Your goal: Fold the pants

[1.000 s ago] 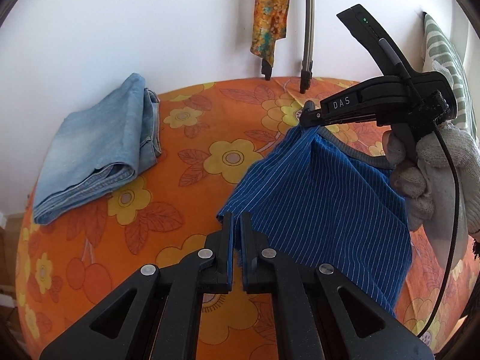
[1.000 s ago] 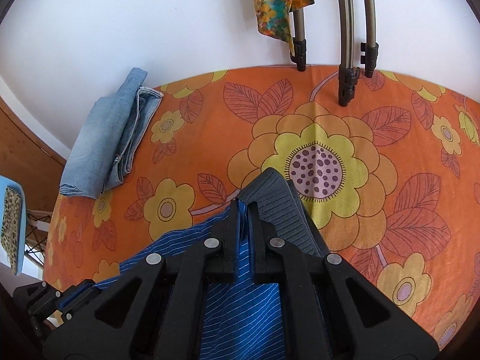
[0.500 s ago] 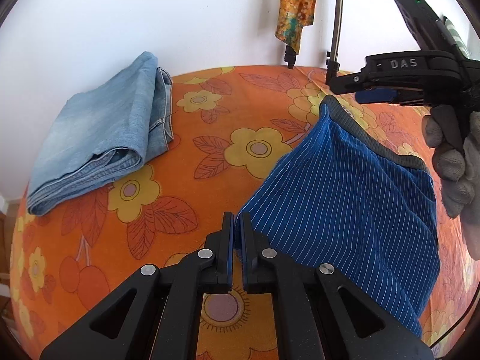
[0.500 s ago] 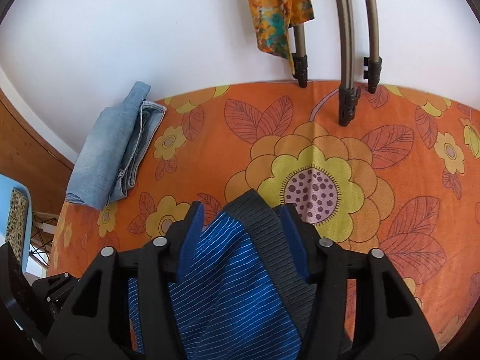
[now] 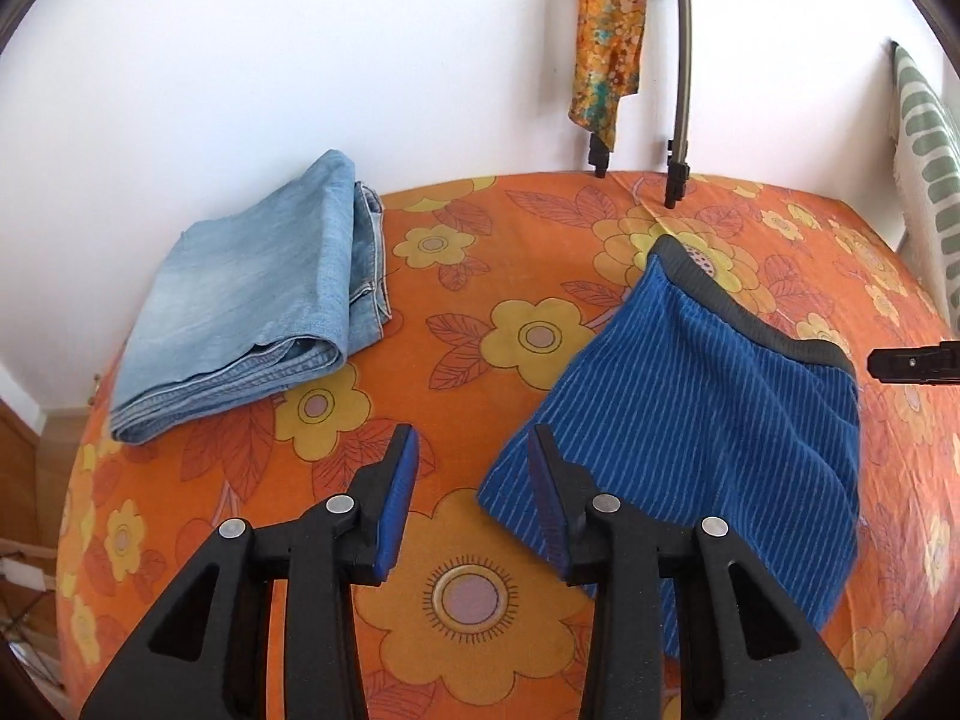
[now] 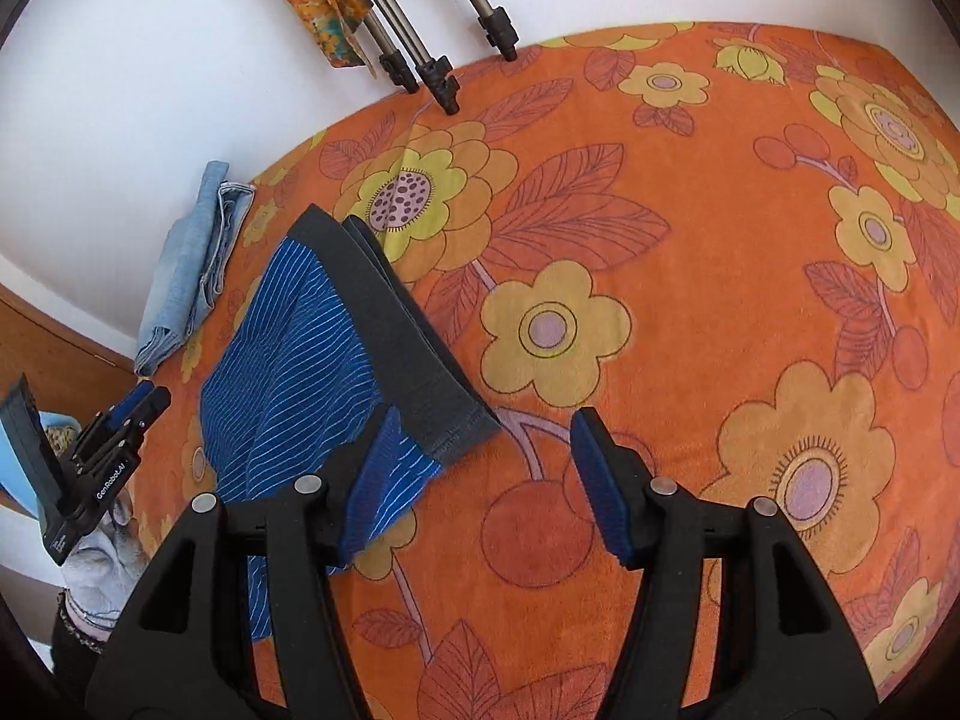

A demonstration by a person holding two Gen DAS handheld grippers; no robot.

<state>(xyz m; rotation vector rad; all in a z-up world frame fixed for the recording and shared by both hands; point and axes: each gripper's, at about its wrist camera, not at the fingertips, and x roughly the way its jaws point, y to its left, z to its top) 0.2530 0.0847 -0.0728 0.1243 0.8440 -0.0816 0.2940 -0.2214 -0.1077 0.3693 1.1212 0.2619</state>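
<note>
Both grippers, left (image 5: 471, 450) and right (image 6: 480, 438), gape wide, holding nothing. Blue striped shorts (image 5: 678, 432) lie flat on the orange floral sheet (image 5: 510, 276), right of folded jeans (image 5: 252, 306), grey waistband (image 6: 390, 318) toward the wall.

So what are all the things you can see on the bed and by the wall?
striped shorts: one, blue with thin pale stripes and a dark grey waistband, lying on the bedspread near both tools, held by neither
folded jeans: one pair, light blue, on the bedspread by the wall, apart from the shorts
bedspread: one, orange with yellow flowers, under everything
scarf: one, orange and yellow patterned, hanging by the wall
metal legs: several, grey with black feet, resting at the bedspread's far edge
striped cushion: one, green and white, far corner
left tool: one, black with blue pads, open
right tool: one, black with blue pads, open
gloved hand: one, grey glove, holding the left tool
</note>
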